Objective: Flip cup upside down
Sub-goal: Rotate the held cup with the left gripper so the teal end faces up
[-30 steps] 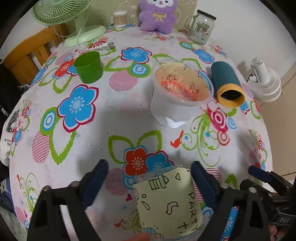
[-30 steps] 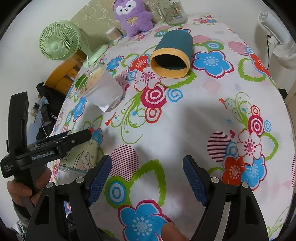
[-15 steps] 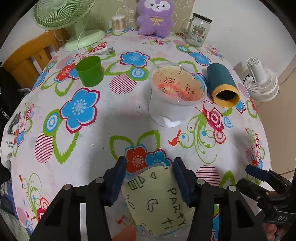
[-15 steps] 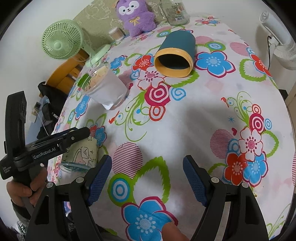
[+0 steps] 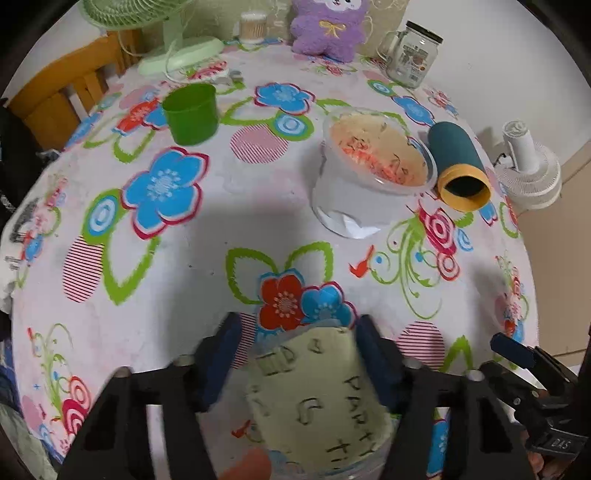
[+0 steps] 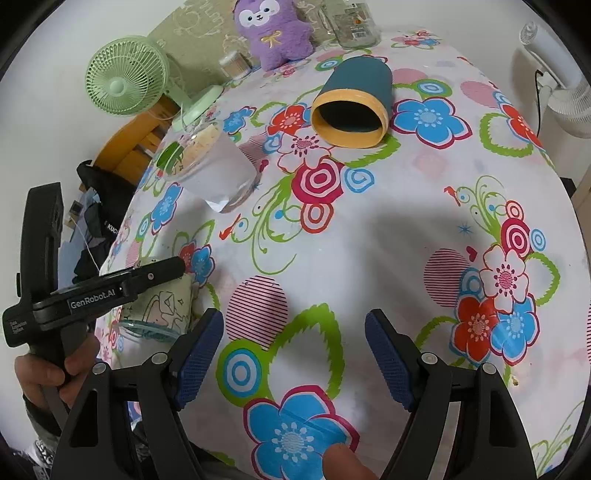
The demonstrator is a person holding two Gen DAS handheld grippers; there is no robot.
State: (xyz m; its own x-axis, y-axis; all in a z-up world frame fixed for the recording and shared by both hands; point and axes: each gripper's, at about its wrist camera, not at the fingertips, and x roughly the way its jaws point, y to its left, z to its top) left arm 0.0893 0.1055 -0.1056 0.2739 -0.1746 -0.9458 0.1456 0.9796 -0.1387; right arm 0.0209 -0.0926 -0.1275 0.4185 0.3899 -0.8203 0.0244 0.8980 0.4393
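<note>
My left gripper [image 5: 295,343] is shut on a clear plastic cup with a pale yellow "PARTY" sleeve [image 5: 317,398], held near the table's front edge with its base pointing away from the camera. The same cup [image 6: 162,310] shows in the right wrist view under the left gripper [image 6: 159,273], its wide rim low and toward me. My right gripper [image 6: 293,332] is open and empty above the flowered tablecloth [image 6: 369,236], to the right of the cup.
A clear cup with a white and orange sleeve [image 5: 369,173] stands mid-table. A teal tube with a yellow rim [image 5: 460,166] lies on its side beside it. A green cup [image 5: 190,112], green fan [image 6: 125,81], purple plush [image 5: 325,27], glass jar [image 5: 412,53] and white fan [image 5: 528,166] ring the table.
My left gripper closed from wide open onto the PARTY cup and has lifted it a little. My right gripper stayed open and nearly still.
</note>
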